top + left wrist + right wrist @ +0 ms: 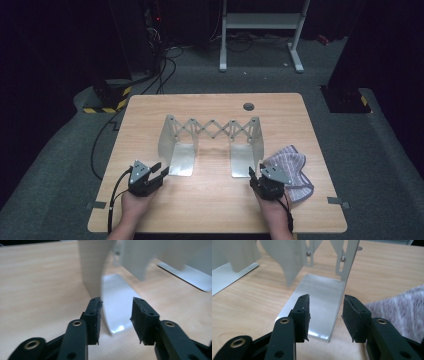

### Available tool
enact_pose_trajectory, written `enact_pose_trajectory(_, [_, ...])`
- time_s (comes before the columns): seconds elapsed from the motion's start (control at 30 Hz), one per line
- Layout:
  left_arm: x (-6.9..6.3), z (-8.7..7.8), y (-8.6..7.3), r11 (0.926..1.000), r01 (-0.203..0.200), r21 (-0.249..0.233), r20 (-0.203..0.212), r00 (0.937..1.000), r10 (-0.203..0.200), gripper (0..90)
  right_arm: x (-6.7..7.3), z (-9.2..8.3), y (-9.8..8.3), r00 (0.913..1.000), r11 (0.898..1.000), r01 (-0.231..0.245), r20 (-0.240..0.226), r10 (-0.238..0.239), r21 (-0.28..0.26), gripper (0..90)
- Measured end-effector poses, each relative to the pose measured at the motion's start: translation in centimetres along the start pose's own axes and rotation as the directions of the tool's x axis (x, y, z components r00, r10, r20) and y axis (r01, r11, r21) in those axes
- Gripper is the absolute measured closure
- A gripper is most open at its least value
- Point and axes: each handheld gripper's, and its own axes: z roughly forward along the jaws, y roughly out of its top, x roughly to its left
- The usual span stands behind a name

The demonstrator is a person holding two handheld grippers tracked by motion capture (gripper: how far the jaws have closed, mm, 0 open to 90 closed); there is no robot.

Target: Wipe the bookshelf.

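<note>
An extended silver scissor-lattice bookend rack [212,142] stands upright mid-table, purple cloth [290,170] beside it.

One metal rack [212,140], one cloth [290,170], two grippers.

rack [212,131] mid-table [210,200]; cloth [290,167] — right

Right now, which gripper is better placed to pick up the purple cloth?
The right gripper. The cloth lies right beside it, while the left gripper sits across the metal rack.
</note>
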Motion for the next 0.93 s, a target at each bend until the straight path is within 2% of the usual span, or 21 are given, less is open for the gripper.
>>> enact_pose_trajectory(0.07, [-0.7, -0.3, -0.5, 0.9993, -0.031, 0.022, 0.025, 0.9992, 0.031, 55.3, 0.4, -0.6, -0.4, 1.0000, 1.000, 0.001, -0.008, -0.001, 0.004, 57.8])
enact_pose_trajectory(0.17, [-1.5, -0.1, -0.7, 0.9991, -0.030, 0.029, 0.076, 0.9967, 0.028, 51.5, 1.3, -0.9, -0.8, 0.9985, 1.000, 0.024, -0.049, -0.024, -0.002, 56.7])
enact_pose_trajectory(0.27, [-2.7, 0.8, -1.0, 0.9947, -0.084, 0.060, 0.098, 0.9921, 0.078, 49.6, 2.4, -0.2, -0.8, 0.9919, 0.997, 0.069, -0.104, -0.072, -0.033, 53.6])
enact_pose_trajectory(0.33, [-3.3, 1.3, -1.1, 0.9899, -0.113, 0.085, 0.119, 0.9875, 0.103, 49.6, 2.9, 0.6, -0.8, 0.9885, 0.996, 0.088, -0.122, -0.089, -0.018, 52.2])
enact_pose_trajectory(0.37, [-3.6, 1.5, -1.0, 0.9863, -0.137, 0.092, 0.122, 0.9846, 0.126, 49.4, 3.2, 1.0, -0.7, 0.9870, 0.996, 0.090, -0.133, -0.090, -0.008, 51.2])
enact_pose_trajectory(0.4, [-3.7, 1.5, -1.0, 0.9857, -0.144, 0.087, 0.122, 0.9836, 0.133, 49.0, 3.4, 1.5, -0.6, 0.9869, 0.996, 0.093, -0.132, -0.093, -0.002, 50.3])
enact_pose_trajectory(0.53, [-3.7, 1.5, -0.8, 0.9886, -0.128, 0.079, 0.120, 0.9857, 0.117, 49.0, 3.4, 1.7, -0.5, 0.9880, 0.996, 0.093, -0.124, -0.092, 0.002, 49.9])
enact_pose_trajectory(0.67, [-3.5, 1.2, -0.8, 0.9900, -0.117, 0.078, 0.116, 0.9873, 0.108, 49.1, 2.8, 1.4, -0.5, 0.9901, 0.996, 0.085, -0.112, -0.085, -0.006, 49.3])
enact_pose_trajectory(0.93, [-3.6, 1.3, -0.5, 0.9910, -0.112, 0.073, 0.117, 0.9878, 0.103, 49.4, 2.1, 1.1, -0.6, 0.9926, 0.998, 0.069, -0.100, -0.069, -0.008, 49.3])
